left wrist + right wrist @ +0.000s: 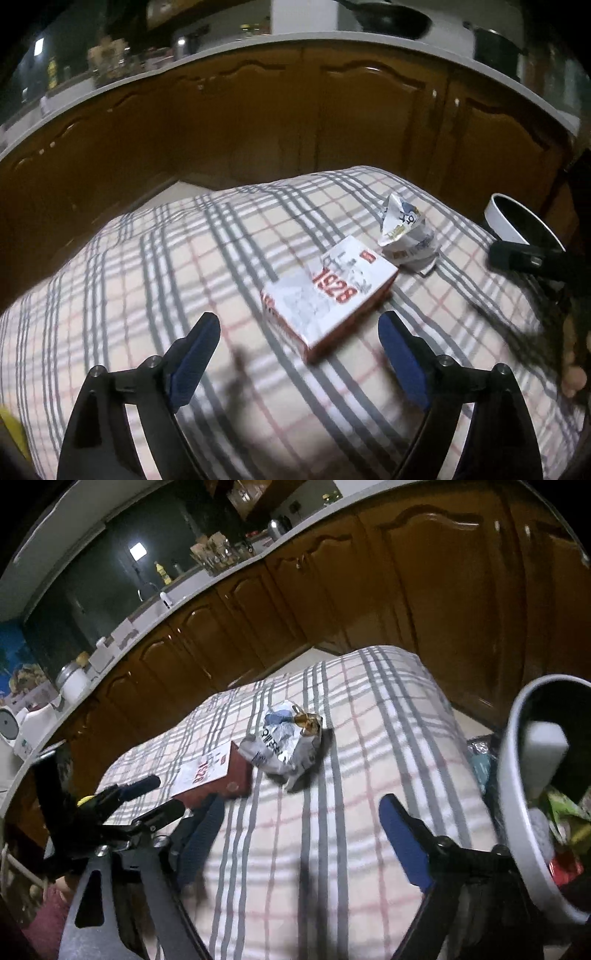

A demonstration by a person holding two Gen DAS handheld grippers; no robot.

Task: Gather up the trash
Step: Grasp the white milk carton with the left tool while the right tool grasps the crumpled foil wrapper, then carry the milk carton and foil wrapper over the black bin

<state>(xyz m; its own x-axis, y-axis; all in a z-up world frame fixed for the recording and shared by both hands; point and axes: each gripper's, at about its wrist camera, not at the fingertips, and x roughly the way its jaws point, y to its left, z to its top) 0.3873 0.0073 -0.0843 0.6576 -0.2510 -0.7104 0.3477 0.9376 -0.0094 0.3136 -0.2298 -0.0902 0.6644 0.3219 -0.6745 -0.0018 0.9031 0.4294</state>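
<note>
A white and red box marked 1928 lies on the plaid tablecloth, just ahead of my open, empty left gripper. A crumpled silver wrapper sits just beyond the box, to its right. In the right wrist view the box and the wrapper lie ahead of my open, empty right gripper. A white bin holding several pieces of trash stands at the right; it also shows in the left wrist view. The left gripper's fingers show at the left.
Brown kitchen cabinets under a grey counter stand beyond the table's far edge. Pans and jars sit on the counter. The right gripper's body shows dark at the right of the left wrist view.
</note>
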